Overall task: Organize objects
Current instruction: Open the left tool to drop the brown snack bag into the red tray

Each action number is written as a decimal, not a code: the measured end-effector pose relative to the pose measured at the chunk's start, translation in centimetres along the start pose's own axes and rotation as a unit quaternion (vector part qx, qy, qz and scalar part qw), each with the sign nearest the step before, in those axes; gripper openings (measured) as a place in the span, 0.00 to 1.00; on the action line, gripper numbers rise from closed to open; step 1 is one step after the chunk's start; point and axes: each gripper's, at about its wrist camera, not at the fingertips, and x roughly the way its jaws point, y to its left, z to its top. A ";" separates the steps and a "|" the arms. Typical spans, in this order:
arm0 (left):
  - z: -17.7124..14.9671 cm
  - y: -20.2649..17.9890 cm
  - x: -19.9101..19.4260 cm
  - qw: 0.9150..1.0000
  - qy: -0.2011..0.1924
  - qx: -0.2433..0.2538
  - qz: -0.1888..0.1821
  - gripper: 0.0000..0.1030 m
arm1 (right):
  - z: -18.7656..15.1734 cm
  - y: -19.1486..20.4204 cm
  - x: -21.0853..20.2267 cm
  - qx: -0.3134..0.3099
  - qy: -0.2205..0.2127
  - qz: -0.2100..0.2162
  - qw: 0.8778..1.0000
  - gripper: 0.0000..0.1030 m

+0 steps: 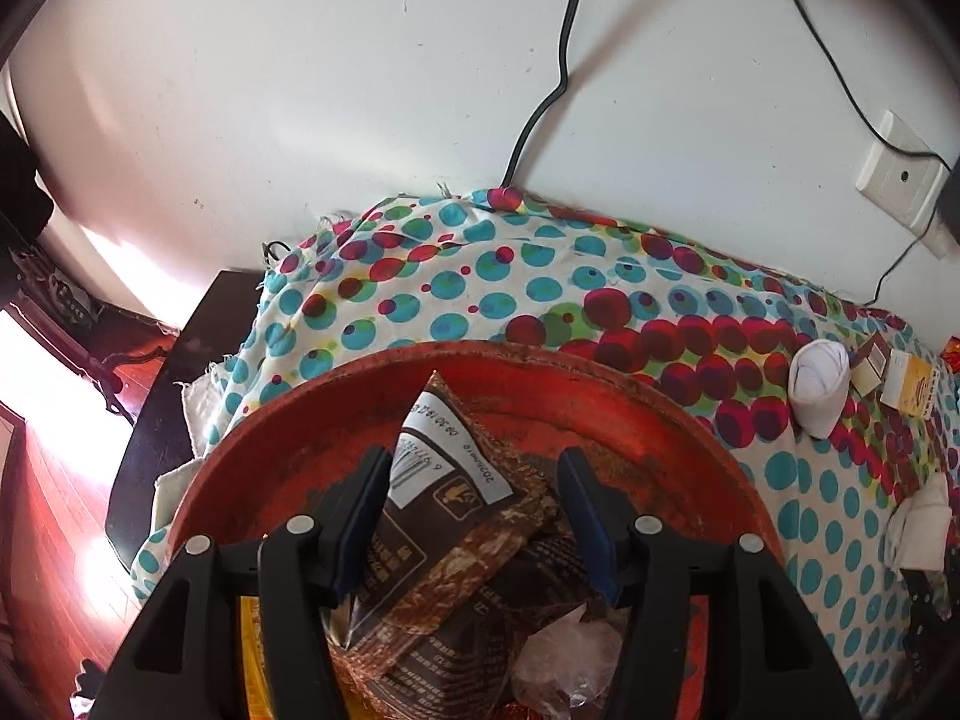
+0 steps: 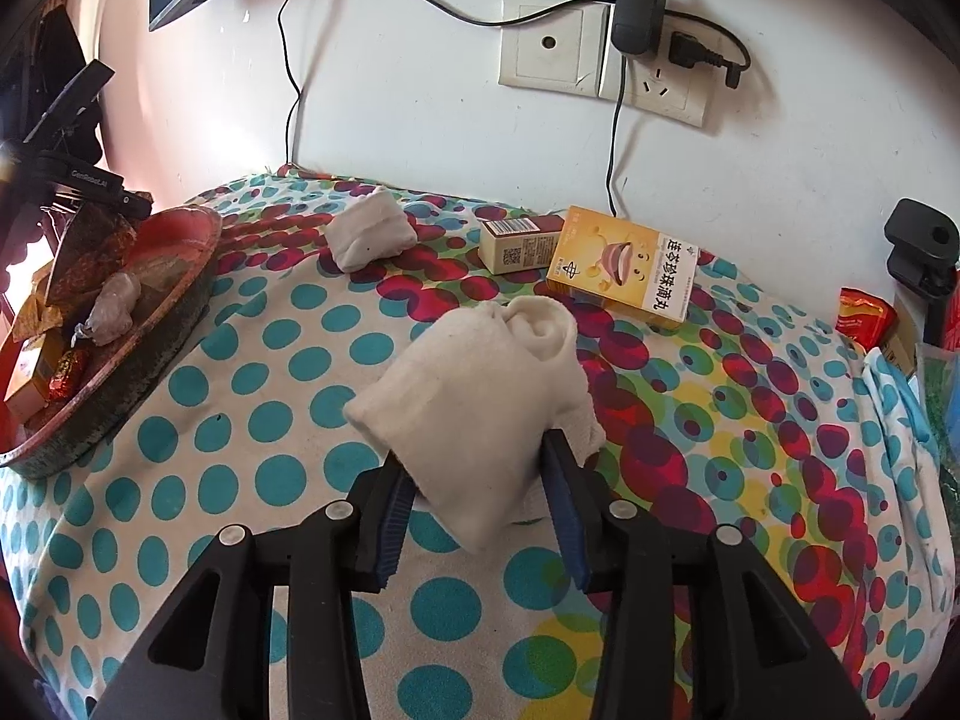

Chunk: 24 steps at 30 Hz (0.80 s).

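My right gripper [image 2: 477,456] is shut on a rolled white sock [image 2: 474,390] and holds it above the dotted cloth [image 2: 240,396]. A second rolled white sock [image 2: 371,236] lies farther back; it also shows in the left wrist view [image 1: 819,387]. My left gripper [image 1: 474,474] is open over the red tray [image 1: 600,384], its fingers either side of a brown snack packet [image 1: 444,516]. The tray [image 2: 150,324] sits at the cloth's left and holds packets, a small bag and wrapped sweets.
A yellow medicine box [image 2: 624,267] and a smaller cream box [image 2: 522,243] lie near the wall. Wall sockets [image 2: 600,60] with a plugged adapter and cables hang above. Red packets [image 2: 861,315] and a black clamp [image 2: 921,264] stand at the right edge.
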 end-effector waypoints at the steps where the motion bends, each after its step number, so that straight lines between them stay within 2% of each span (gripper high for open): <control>1: -0.2 -0.1 -0.3 1.000 -0.005 0.004 0.003 0.60 | 0.0 0.0 0.0 -0.002 0.000 -0.001 1.000 0.39; 5: -1.3 -0.6 -2.4 0.999 -0.038 0.009 -0.003 0.70 | 0.0 0.1 0.0 -0.002 0.001 0.000 1.000 0.40; 11: -4.3 -2.0 -5.5 0.998 -0.054 0.002 -0.015 0.71 | 0.0 0.4 -0.2 -0.008 -0.001 -0.008 1.000 0.37; 13: -5.8 -2.3 -6.2 0.998 -0.051 -0.010 -0.020 0.71 | 0.0 0.5 -0.3 -0.012 -0.003 -0.013 1.000 0.35; 16: -8.6 -3.2 -7.6 0.997 -0.069 -0.016 -0.017 0.71 | 0.0 0.3 -0.5 -0.008 -0.007 -0.014 1.000 0.31; 21: -12.3 -4.4 -8.6 0.997 -0.074 -0.006 -0.004 0.71 | 0.1 0.5 -0.4 -0.011 -0.005 -0.024 1.000 0.31; 24: -13.4 -4.6 -9.2 0.997 -0.079 0.001 -0.007 0.71 | 0.1 1.2 -0.4 -0.027 -0.003 -0.039 0.999 0.31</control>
